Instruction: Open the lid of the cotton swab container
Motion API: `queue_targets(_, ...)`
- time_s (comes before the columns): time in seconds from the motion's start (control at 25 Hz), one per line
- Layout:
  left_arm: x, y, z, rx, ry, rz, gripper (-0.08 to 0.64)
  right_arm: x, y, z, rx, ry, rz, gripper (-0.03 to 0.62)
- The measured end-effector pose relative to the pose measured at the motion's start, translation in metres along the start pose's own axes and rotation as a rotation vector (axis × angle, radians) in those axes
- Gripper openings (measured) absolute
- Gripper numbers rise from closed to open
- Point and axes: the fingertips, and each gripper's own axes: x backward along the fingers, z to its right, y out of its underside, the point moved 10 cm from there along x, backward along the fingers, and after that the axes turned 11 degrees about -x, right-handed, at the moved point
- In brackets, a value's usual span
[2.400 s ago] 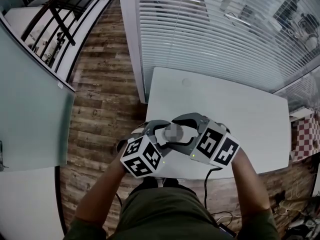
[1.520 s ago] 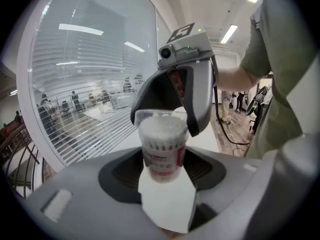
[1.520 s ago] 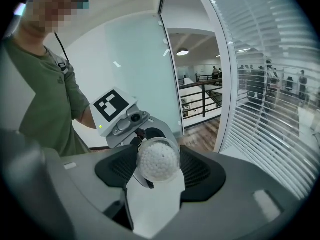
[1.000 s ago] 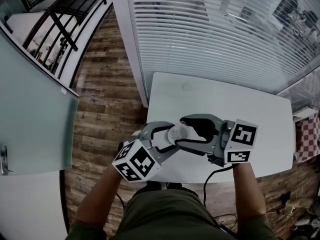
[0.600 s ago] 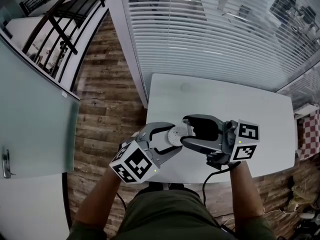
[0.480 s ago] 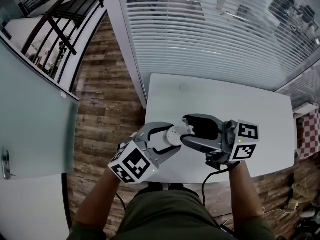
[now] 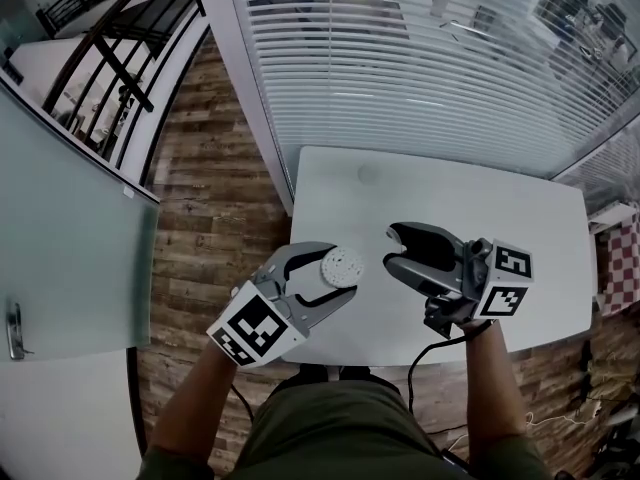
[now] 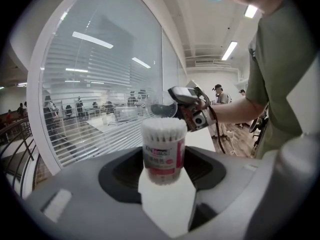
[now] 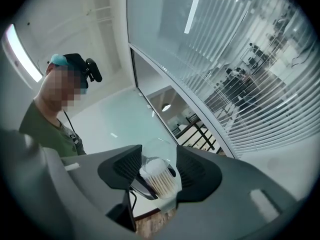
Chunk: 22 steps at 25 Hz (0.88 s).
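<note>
Two claws (image 7: 340,271) (image 7: 392,249); one container (image 8: 164,151); one lid (image 9: 157,151)

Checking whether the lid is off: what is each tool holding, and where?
Left tool grips the swab container by its lower body. Right tool, jaws just closing, pinches the clear lid across its rim.

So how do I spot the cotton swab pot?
Find the white table beside the slatted window. Over its left edge, the left gripper holds a small round tub. It's the only thing stuffed with white swab tips, with a pink label.
</note>
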Motion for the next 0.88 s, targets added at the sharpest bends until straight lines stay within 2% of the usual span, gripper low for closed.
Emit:
queue_targets(0.36,0.003,0.001,0.0,0.005,-0.014,0.029,0.255,0.012,0.01,0.008,-0.018,0.045,0.02,0.173)
queue_targets(0.88,0.001,-0.005,-0.002,-0.003,-0.026,0.024,0.255,0.017,0.019,0.019,-0.073,0.068,0.014,0.166)
